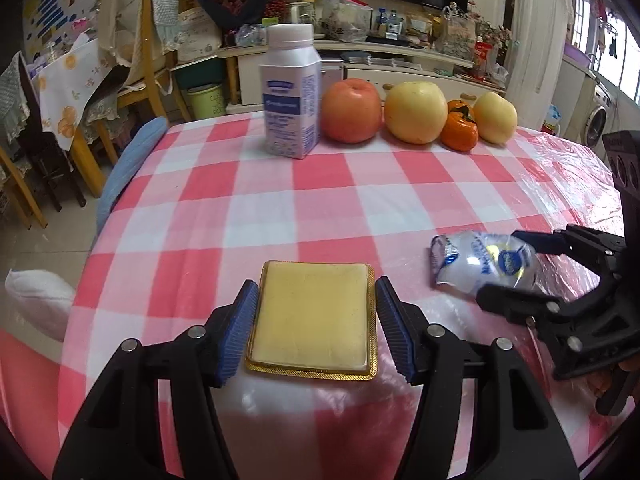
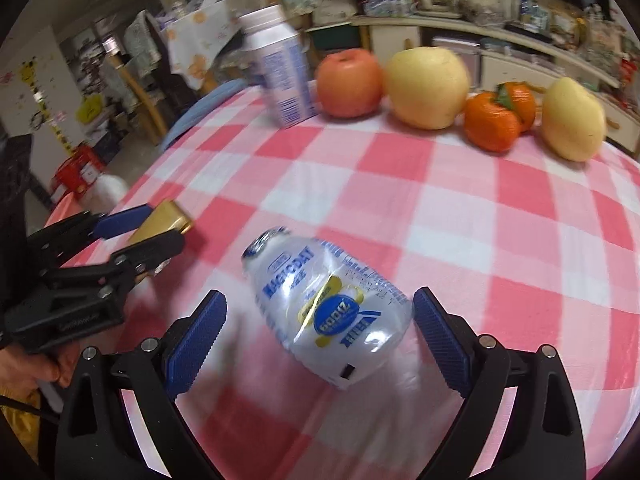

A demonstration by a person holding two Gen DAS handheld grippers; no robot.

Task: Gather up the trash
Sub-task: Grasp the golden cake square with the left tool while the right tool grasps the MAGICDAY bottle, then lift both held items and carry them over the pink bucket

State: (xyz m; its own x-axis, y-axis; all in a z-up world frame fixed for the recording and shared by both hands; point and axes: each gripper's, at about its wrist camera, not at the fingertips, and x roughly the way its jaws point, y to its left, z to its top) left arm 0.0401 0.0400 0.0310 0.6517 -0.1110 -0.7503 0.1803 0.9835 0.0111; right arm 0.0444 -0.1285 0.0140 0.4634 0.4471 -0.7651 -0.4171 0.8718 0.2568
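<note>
Left wrist view first. Left gripper point(image 1: 316, 322) sitting low centre of the frame, blue pads point(image 1: 240, 332) snug against both edges of the flat yellow packet point(image 1: 312, 322) with the gold foil rim, so pinching it by the sides. Packet looks slightly lifted off the checked tablecloth point(image 1: 360, 184), though hard to be sure. Over at the right edge, right gripper point(image 1: 504, 268) straddling the crumpled clear bottle point(image 1: 480, 266). Along the top: white carton point(image 1: 291, 96), then red apple point(image 1: 351, 111), yellow fruit and persimmons in a row. Not trash, best left alone.

Right wrist view. Crumpled bottle point(image 2: 332, 308) lying on its side, lower centre, between the pads of the right gripper point(image 2: 320, 338). Jaws spread wide, clear gap either side, nothing squeezed yet. Left gripper point(image 2: 156, 228) at the left edge with the gold packet point(image 2: 168, 218) clamped in it.

Step in hand, by the look of it: packet grabbed, bottle lined up. Next up probably closing on the bottle's middle, gently since thin crushed plastic will buckle and slip, then carrying both to a bin. No bin clearly in reach here.
</note>
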